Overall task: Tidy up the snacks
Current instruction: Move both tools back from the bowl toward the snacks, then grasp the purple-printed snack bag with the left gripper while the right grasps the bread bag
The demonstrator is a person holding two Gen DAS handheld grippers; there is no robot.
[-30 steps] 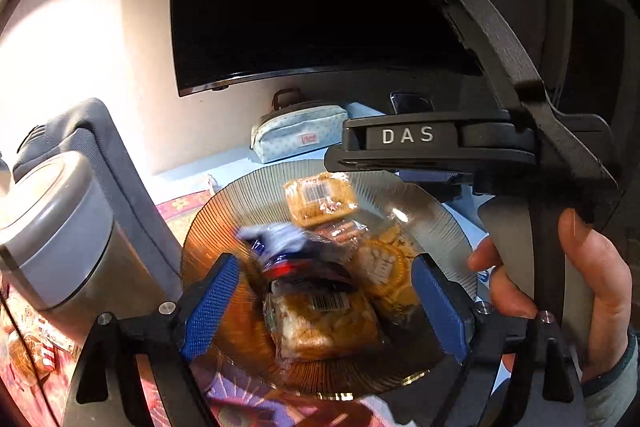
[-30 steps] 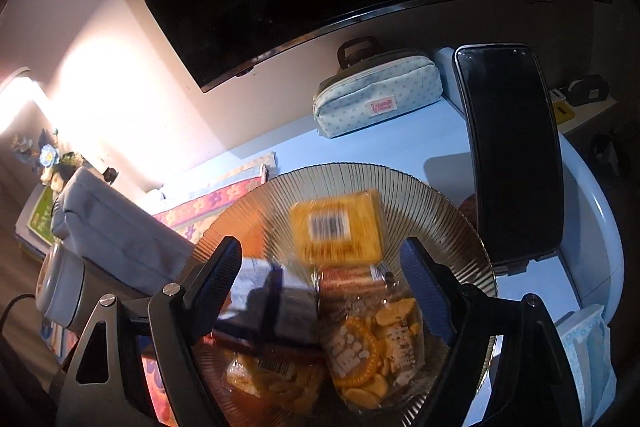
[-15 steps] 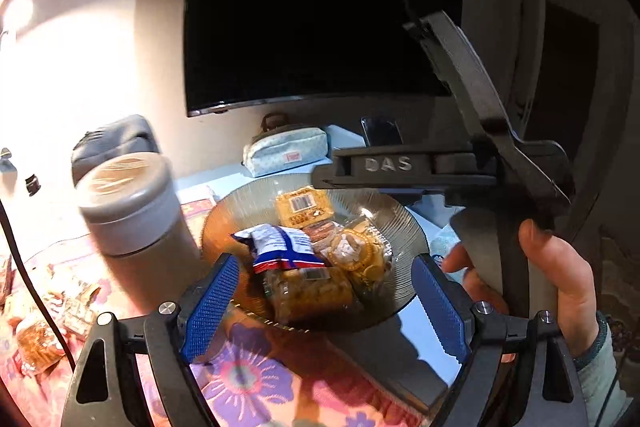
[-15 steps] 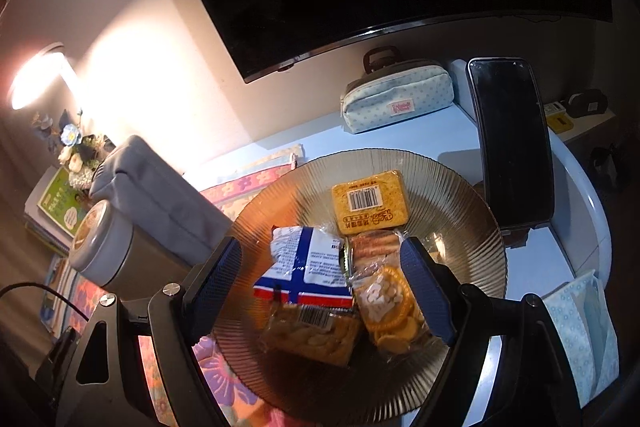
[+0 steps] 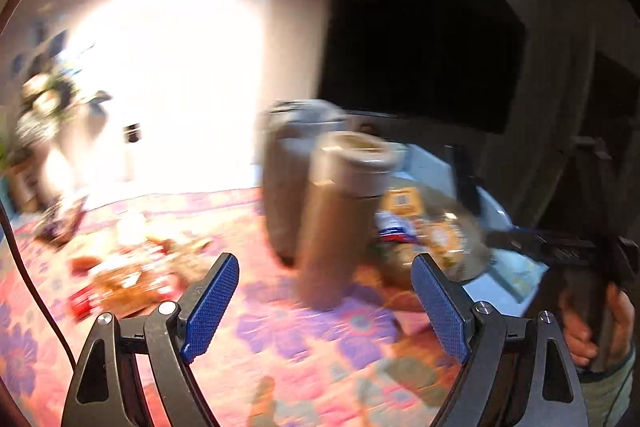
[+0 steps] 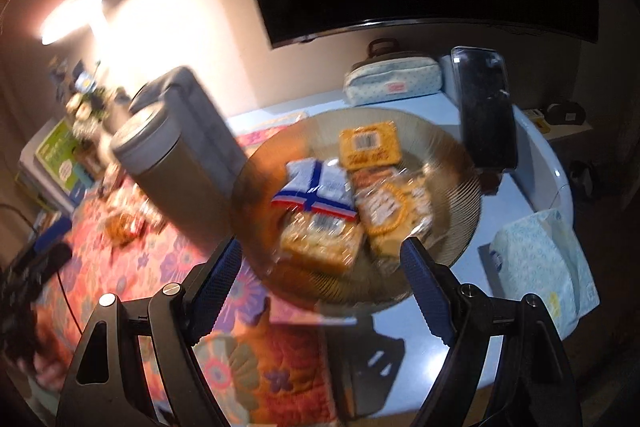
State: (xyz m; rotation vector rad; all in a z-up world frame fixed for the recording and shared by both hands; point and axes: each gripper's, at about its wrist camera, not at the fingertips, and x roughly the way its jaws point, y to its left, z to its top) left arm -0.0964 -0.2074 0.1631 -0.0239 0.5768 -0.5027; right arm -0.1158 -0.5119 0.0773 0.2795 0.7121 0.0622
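Note:
A ribbed brown glass bowl (image 6: 452, 163) holds several snack packs: a white-and-blue packet (image 6: 316, 191), an orange pack with a barcode (image 6: 370, 145) and clear bags of biscuits (image 6: 394, 209). My right gripper (image 6: 320, 279) hangs open just in front of the bowl, nothing between its blue pads. My left gripper (image 5: 324, 303) is open too, over the flowered cloth (image 5: 260, 339), with the bowl (image 5: 460, 227) far off to its right behind a tall grey canister (image 5: 340, 211). Loose snack packs (image 5: 120, 279) lie on the cloth to its left. The left wrist view is blurred.
A second grey container (image 6: 192, 111) stands behind the canister (image 6: 160, 155). A dotted pouch (image 6: 394, 83), a black phone on a stand (image 6: 486, 111) and a tissue pack (image 6: 536, 259) sit on the white table (image 6: 424, 311). A dark screen hangs above. A hand (image 5: 596, 327) holds the other gripper.
Both grippers have drawn back from the bowl and stayed open. The left one has swung leftward, so the canister and the loose snacks on the cloth now fill its view.

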